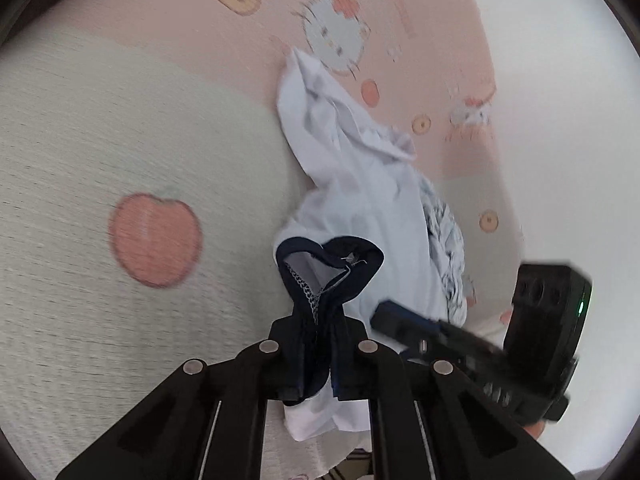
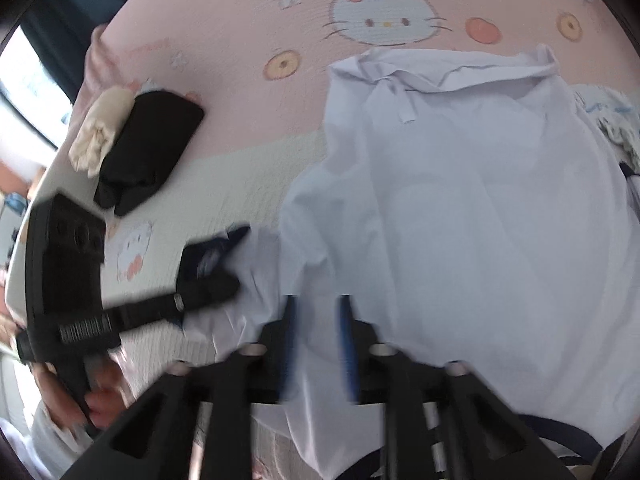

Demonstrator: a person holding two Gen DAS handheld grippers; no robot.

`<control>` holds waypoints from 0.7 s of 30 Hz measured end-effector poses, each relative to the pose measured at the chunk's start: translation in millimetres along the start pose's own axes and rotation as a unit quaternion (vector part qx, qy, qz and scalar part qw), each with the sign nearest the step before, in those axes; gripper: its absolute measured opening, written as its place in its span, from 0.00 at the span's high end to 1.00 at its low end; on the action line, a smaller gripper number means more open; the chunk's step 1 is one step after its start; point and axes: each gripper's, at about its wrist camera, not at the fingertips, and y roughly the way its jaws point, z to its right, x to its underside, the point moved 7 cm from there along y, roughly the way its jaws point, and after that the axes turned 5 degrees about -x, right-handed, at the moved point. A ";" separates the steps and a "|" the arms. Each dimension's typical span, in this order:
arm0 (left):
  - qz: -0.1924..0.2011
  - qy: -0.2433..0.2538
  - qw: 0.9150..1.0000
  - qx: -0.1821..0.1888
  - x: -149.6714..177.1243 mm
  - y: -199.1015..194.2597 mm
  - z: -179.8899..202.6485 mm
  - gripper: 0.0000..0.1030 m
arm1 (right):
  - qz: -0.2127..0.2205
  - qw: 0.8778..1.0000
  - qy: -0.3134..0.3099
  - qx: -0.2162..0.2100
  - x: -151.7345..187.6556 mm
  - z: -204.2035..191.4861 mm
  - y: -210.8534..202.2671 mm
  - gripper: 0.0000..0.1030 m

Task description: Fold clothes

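Fingers of the left gripper, at the lower centre of the left wrist view, are pinched shut on the navy-trimmed edge of the white shirt, the dark hem bunched up between the pads. In the right wrist view the right gripper stands at the lower centre with its blue-lined fingers parted; white cloth lies under and between them, but the pads do not press on it.

The shirt lies spread on a pink and cream cartoon-print sheet, its collar toward the top of the right wrist view and its lower part nearest the grippers. The step in hand looks like taking a second hold on the hem so that the shirt can be drawn flat. To do it well, I judge the right fingers should close on one clean edge, not a gathered wad, and both hands should then pull evenly apart.

Only the right wrist view shows the shirt's whole spread, plus a black folded garment and a cream one lying touching at the upper left, well apart from the shirt. Only the left wrist view shows the pinched hem up close, and a patterned cloth just beside the shirt at its right.
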 end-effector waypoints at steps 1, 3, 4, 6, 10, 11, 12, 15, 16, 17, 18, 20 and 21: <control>0.002 -0.004 1.000 -0.004 -1.2 -3.0 -3.3 0.93 | 0.000 1.000 -0.007 0.000 1.2 -2.7 0.2 0.65; 0.006 -0.012 1.000 -0.010 -3.6 -8.4 -9.6 0.94 | 0.000 1.000 -0.020 -0.010 3.9 -10.4 -1.0 0.64; 0.008 -0.014 1.000 -0.012 -4.8 -9.3 -10.8 0.94 | 0.000 1.000 -0.023 -0.016 4.7 -13.6 -1.3 0.64; 0.015 -0.021 1.000 -0.013 -6.9 -14.1 -14.1 0.94 | -0.003 0.999 -0.032 -0.024 7.0 -20.2 0.9 0.64; 0.020 -0.036 0.999 0.002 -8.1 -22.7 -18.9 0.94 | -0.025 0.999 -0.030 -0.032 13.0 -26.6 15.4 0.64; 0.020 -0.039 0.999 0.005 -7.9 -24.1 -20.1 0.94 | -0.033 0.999 -0.024 -0.036 14.3 -26.4 20.7 0.64; 0.019 -0.042 0.999 0.004 -7.4 -24.0 -21.7 0.94 | -0.040 0.998 -0.018 -0.040 15.6 -26.2 26.0 0.64; 0.011 -0.045 0.999 0.010 -4.1 -22.9 -23.0 0.94 | -0.054 0.998 -0.009 -0.019 17.9 -23.3 36.7 0.90; 0.016 -0.044 0.999 0.010 -4.5 -24.4 -22.0 0.94 | -0.060 0.998 -0.009 0.000 18.9 -19.6 39.5 0.92; 0.023 -0.045 0.999 0.009 -5.0 -26.1 -21.3 0.94 | -0.061 0.998 -0.003 0.003 20.0 -18.1 39.8 0.92; 0.032 -0.050 0.998 0.011 -6.4 -28.2 -21.3 0.93 | -0.062 0.998 0.009 -0.004 20.2 -15.6 39.5 0.92; 0.043 -0.066 0.997 0.008 -9.4 -30.1 -24.0 0.88 | -0.062 0.997 0.032 -0.017 19.8 -10.1 37.5 0.92; 0.047 -0.074 0.996 0.006 -10.7 -31.1 -26.1 0.75 | -0.062 0.997 0.039 -0.021 19.6 -7.4 36.8 0.92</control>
